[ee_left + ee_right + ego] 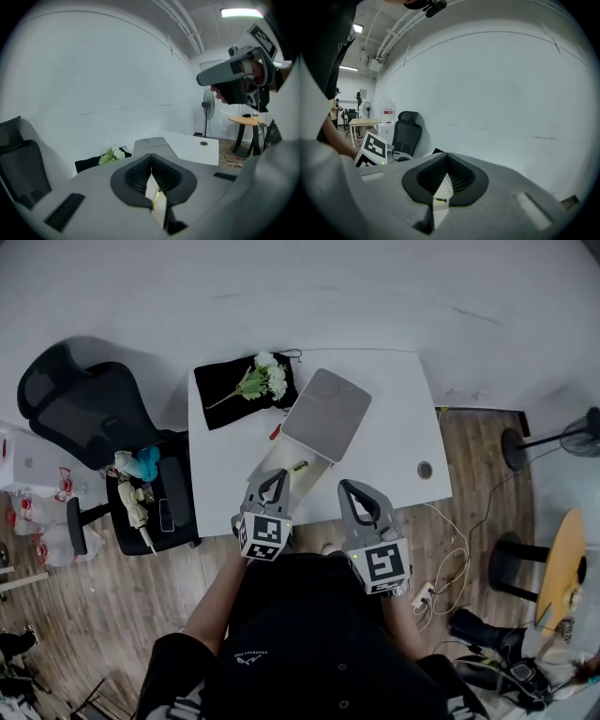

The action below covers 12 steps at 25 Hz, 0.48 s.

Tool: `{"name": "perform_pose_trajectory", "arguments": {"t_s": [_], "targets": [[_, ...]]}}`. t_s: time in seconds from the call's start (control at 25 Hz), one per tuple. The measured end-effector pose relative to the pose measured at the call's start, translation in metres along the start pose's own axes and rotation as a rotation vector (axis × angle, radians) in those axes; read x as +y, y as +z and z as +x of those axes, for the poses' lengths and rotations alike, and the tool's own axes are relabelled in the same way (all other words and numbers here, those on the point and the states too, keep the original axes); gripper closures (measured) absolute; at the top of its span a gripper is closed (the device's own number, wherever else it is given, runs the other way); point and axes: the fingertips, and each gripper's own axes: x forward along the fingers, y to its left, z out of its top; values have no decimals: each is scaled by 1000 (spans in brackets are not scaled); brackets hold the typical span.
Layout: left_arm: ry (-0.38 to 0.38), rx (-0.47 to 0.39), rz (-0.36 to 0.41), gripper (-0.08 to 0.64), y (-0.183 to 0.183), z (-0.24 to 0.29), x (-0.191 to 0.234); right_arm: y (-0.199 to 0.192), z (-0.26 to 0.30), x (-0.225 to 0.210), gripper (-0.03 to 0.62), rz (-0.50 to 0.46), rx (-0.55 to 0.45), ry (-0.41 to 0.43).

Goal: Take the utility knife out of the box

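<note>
Box: we see it (277,463) open on the white surface (394,427), its grey lid (327,413) tilted up at the far side.
Utility knife (300,465): it lies inside the box; we make out only a yellowish sliver.
Left tool (275,474): it is at the box's near edge, its jaws closed tip to tip and empty.
Right tool (349,486): it is just right of the box's near corner, its jaws likewise together and holding nothing.
Flowers (265,376): they lie on a black cloth (225,385) beyond the box.

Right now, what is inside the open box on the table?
One small yellow-green object lies inside the box; too small to name. The raised lid hides the far part, the left tool the near end.
</note>
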Motion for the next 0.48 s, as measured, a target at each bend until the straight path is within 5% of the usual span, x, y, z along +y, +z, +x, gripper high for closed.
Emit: {"name": "perform_pose_trajectory", "arguments": {"t_s": [0.48], "targets": [[-171, 211, 100, 552, -59, 63, -8, -23, 8, -25, 588, 110, 99, -154]]}}
